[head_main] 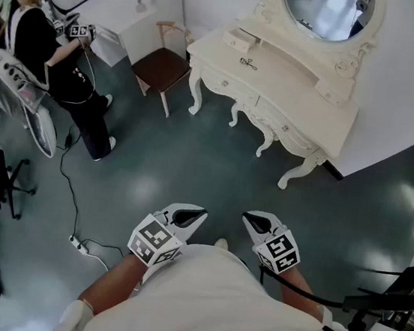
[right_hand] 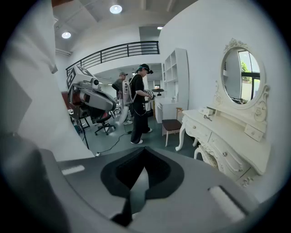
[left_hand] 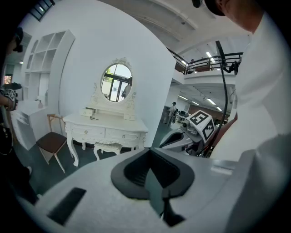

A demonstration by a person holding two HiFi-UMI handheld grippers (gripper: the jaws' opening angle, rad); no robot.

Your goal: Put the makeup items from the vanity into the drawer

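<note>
Left claw point(head_main: 200, 215) and right claw point(head_main: 246, 218) are both clenched on nothing, side by side. Well ahead of them, across the floor point(head_main: 193, 159), a small dark makeup item point(head_main: 248, 63) lies on the white vanity tabletop point(head_main: 300, 90), above shut drawers point(left_hand: 120, 135).

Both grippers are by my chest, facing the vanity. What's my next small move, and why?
Probably step toward the vanity: it stands across a stretch of floor from you, a small dark item on its top, its drawers looking shut. The left gripper and right gripper are both shut on nothing, so nothing needs setting down first.
</note>
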